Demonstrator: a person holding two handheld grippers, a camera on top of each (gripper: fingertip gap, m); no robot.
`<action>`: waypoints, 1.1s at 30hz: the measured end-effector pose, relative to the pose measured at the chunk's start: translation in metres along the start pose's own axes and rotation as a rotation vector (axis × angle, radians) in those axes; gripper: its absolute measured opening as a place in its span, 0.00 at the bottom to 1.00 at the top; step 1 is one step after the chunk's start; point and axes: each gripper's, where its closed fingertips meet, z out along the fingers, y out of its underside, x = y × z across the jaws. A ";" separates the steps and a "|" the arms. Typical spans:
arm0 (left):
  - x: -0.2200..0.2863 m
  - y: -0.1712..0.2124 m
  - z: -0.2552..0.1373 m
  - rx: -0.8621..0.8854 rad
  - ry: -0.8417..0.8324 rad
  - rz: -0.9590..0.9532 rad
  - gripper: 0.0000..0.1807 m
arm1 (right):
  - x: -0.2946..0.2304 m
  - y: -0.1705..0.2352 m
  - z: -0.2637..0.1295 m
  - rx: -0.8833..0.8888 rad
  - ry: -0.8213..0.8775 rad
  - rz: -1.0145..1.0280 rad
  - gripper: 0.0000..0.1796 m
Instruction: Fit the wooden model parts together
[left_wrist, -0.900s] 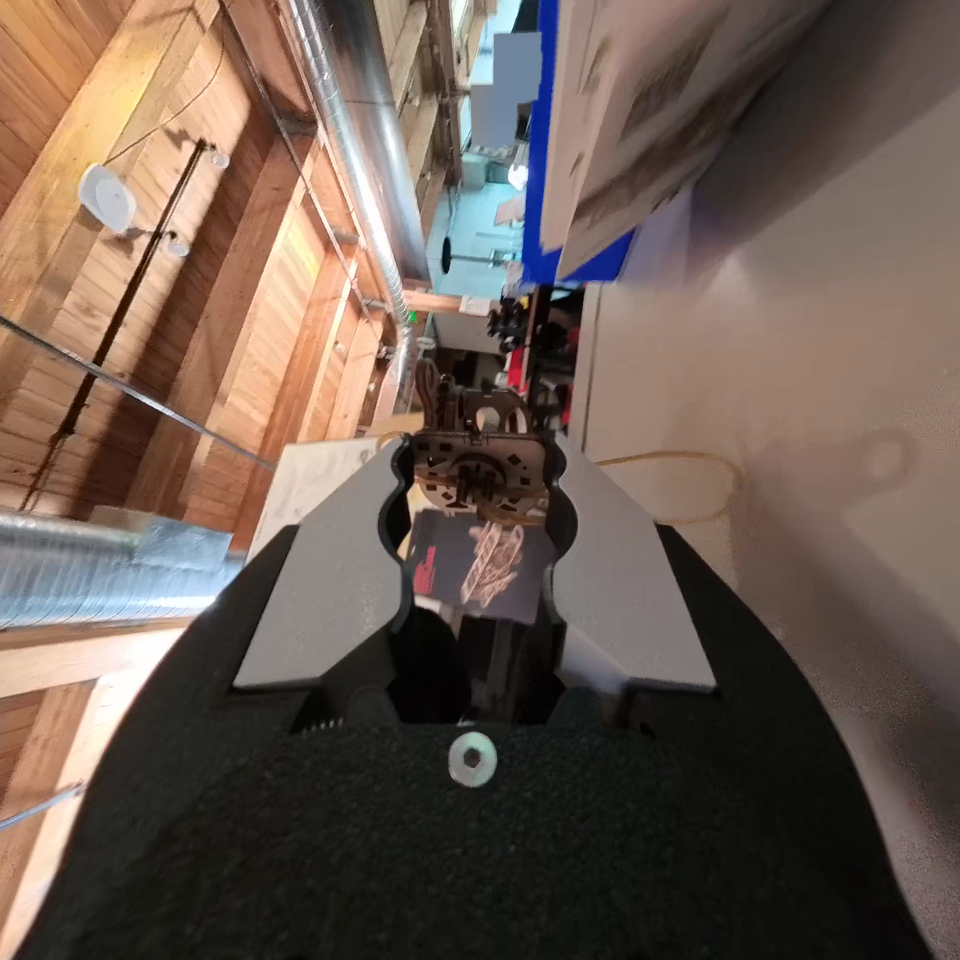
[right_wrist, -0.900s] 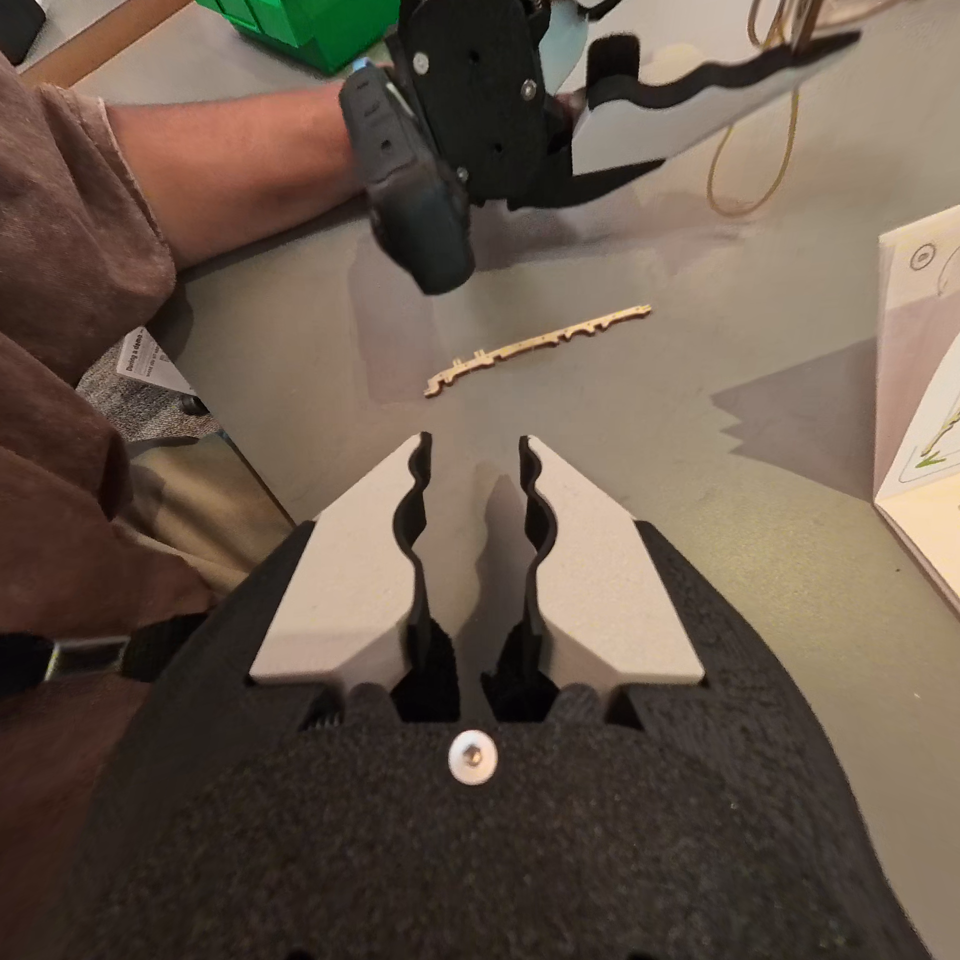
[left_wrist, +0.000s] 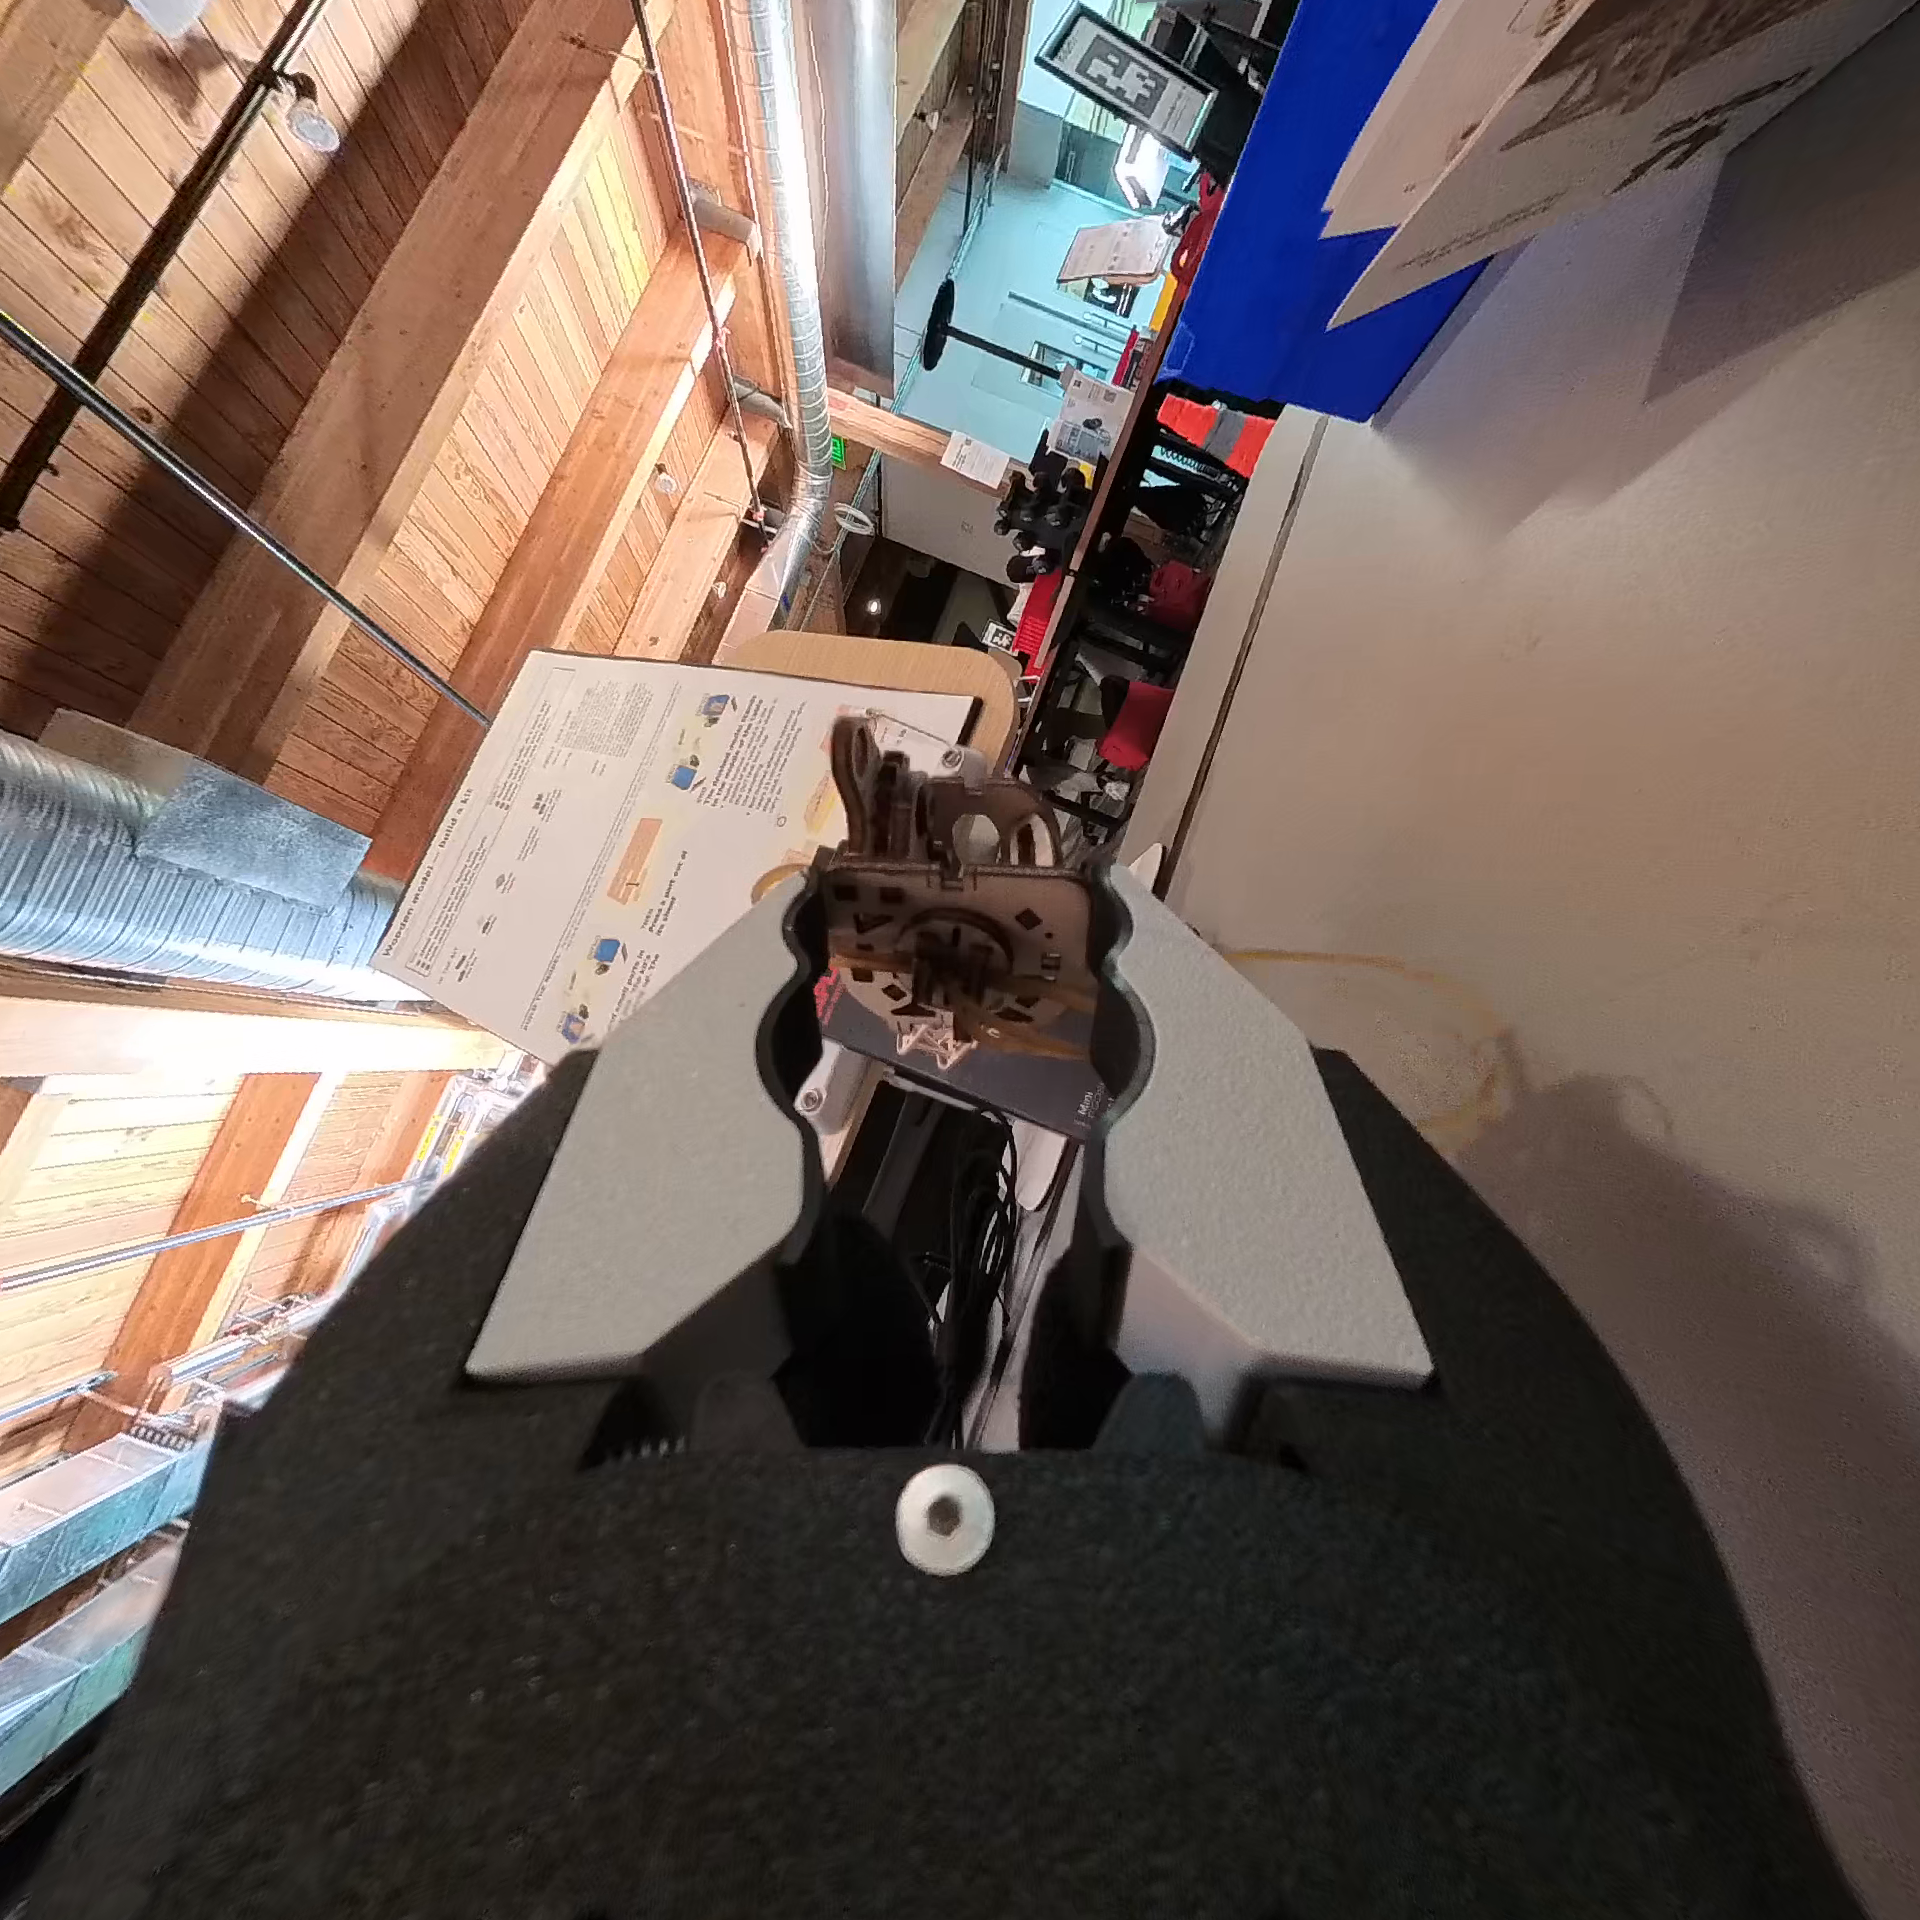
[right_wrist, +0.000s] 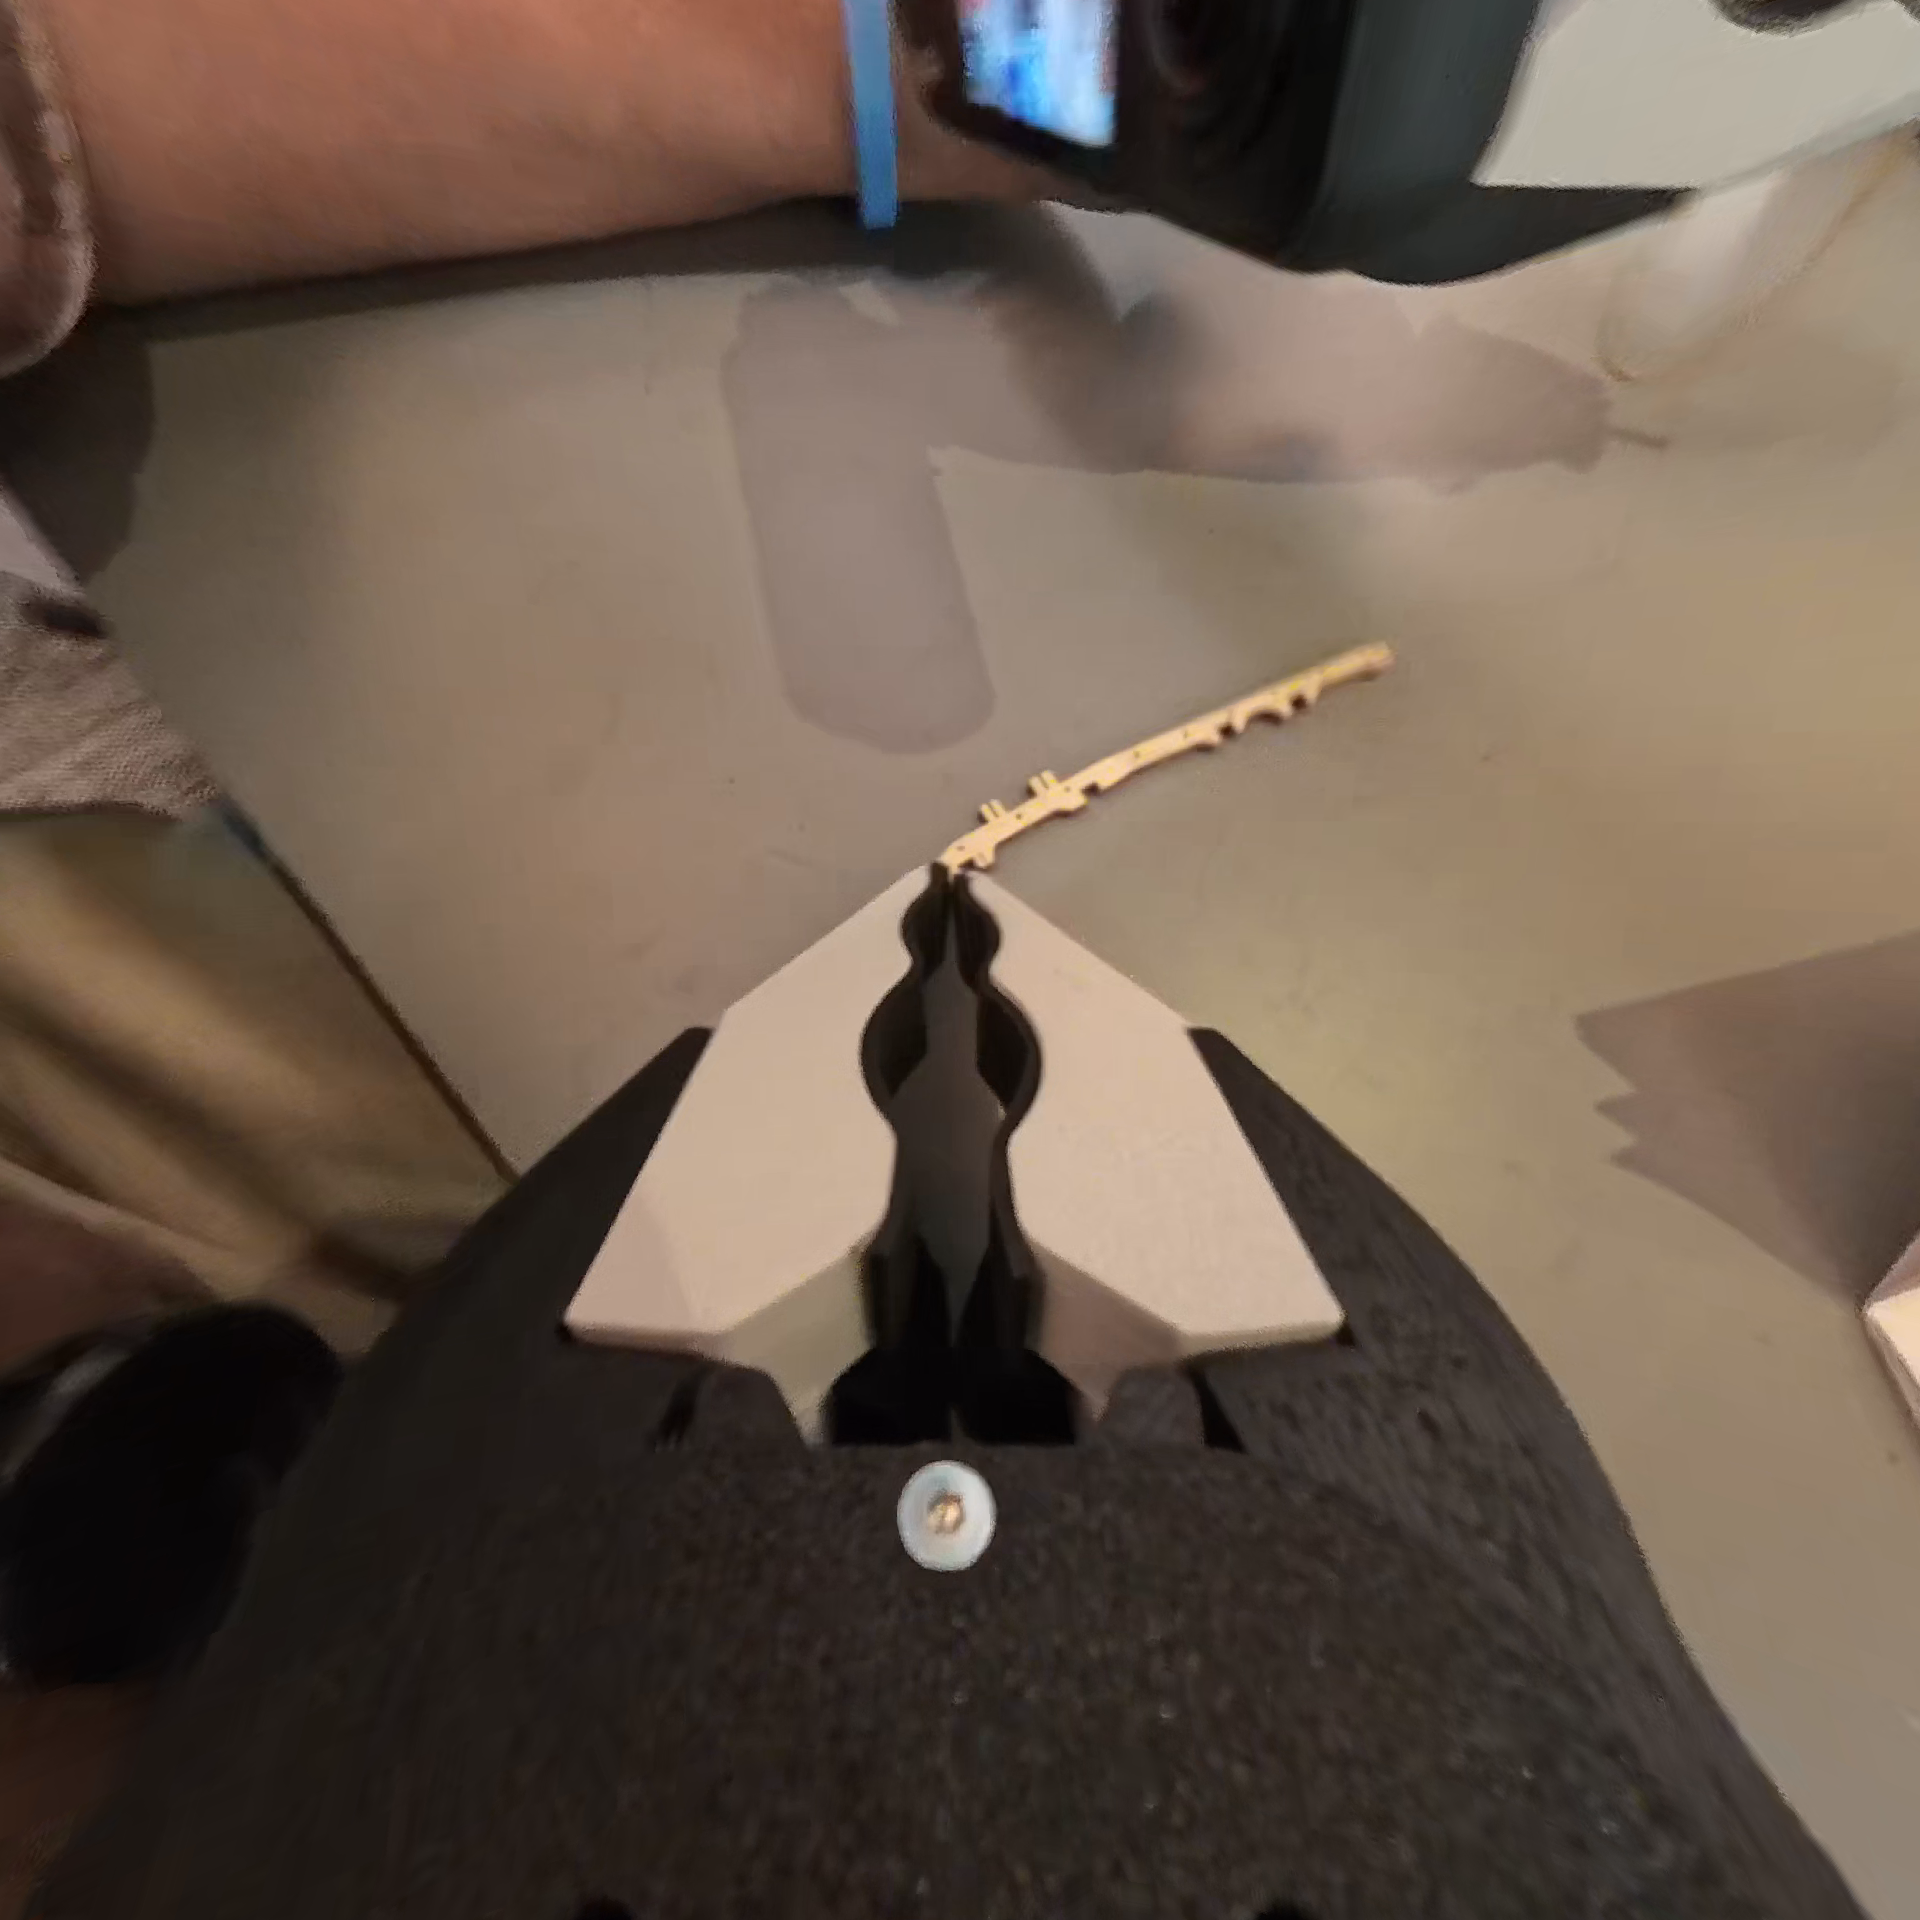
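Left gripper holds the model up; right gripper is at the end of the loose strip.

Left wrist view: the left gripper (left_wrist: 956, 935) is clenched on the half-built wooden model (left_wrist: 951, 914), which sits between the fingertips, lifted above the desk (left_wrist: 1558, 831) and turned on its side. A printed instruction sheet (left_wrist: 623, 831) stands behind it.

Right wrist view: the right gripper (right_wrist: 951, 883) has its fingertips almost together, low over the desk. The thin wooden strip (right_wrist: 1164, 758) lies flat, and its near end is just at the tips. I cannot tell if the tips pinch it. The long axis of the strip runs away from the gripper, forward and to the right. The right gripper is clearly the nearer one; the left gripper is higher and farther back.
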 end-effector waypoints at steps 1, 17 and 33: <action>-0.001 0.002 0.000 -0.005 -0.001 -0.003 0.26 | 0.001 0.002 -0.003 -0.005 -0.009 -0.049 0.00; 0.006 0.000 0.000 -0.007 0.023 0.012 0.26 | 0.012 -0.003 -0.015 0.026 -0.091 0.161 0.19; 0.008 -0.002 0.000 0.002 0.037 -0.013 0.26 | -0.011 0.021 -0.021 -0.110 -0.422 -0.491 0.05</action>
